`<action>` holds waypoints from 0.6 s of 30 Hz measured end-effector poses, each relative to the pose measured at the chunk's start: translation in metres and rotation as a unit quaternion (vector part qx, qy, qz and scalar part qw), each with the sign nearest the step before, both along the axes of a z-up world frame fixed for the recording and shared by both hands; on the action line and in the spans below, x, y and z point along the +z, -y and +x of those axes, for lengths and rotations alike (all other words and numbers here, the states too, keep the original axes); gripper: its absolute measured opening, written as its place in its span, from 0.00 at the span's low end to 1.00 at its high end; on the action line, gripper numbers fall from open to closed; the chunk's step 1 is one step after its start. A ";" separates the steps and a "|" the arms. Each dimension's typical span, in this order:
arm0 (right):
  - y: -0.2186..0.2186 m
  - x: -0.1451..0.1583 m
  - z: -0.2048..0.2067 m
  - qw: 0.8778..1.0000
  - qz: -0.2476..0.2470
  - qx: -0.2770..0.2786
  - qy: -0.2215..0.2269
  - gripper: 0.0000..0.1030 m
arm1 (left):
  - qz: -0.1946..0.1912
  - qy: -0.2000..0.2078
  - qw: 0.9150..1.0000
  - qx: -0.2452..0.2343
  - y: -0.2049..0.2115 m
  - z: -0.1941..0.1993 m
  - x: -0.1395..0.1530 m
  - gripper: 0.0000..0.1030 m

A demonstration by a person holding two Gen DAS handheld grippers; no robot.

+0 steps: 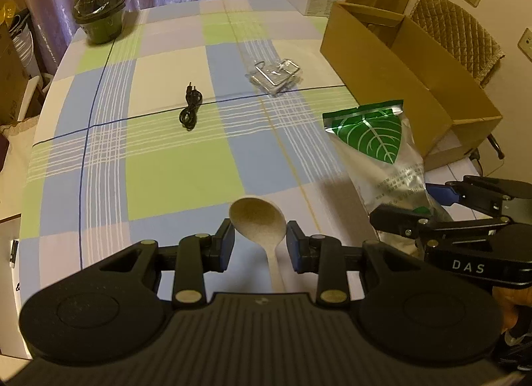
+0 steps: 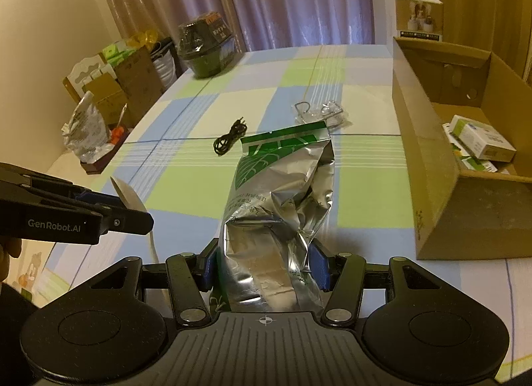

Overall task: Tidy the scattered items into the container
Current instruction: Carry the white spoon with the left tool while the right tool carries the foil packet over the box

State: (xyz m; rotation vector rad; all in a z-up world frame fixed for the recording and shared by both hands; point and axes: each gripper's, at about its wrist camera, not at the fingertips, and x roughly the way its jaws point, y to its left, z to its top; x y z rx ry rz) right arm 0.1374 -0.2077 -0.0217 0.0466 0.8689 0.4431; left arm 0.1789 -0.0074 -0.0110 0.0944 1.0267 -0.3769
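On the checked cloth of the desk, at its right edge, stands the open cardboard box, small cartons lying inside. Foil bag with green leaf print lies just left of the box; right tongs straddle its lower end, pads against the foil, apparently pinching it. Left tongs spread either side of the pale spoon, bowl between the pads, contact unclear. Clear packet of metal clips and coiled black cable lie mid-desk, apart
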 end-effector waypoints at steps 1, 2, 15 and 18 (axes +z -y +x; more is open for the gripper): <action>0.001 0.001 -0.003 1.000 -0.002 0.001 0.001 0.55 | 0.001 0.001 1.000 -0.001 0.002 -0.002 0.001 0.27; 0.002 0.002 -0.005 1.000 -0.003 0.002 0.003 0.55 | 0.001 0.001 1.000 -0.001 0.003 -0.004 0.001 0.27; 0.024 0.016 -0.012 0.999 0.007 -0.028 0.013 0.55 | -0.007 -0.003 1.000 -0.015 0.016 -0.002 -0.004 0.27; 0.026 0.024 -0.010 0.999 0.009 -0.033 0.022 0.55 | -0.011 0.002 1.000 -0.020 0.020 0.000 0.002 0.27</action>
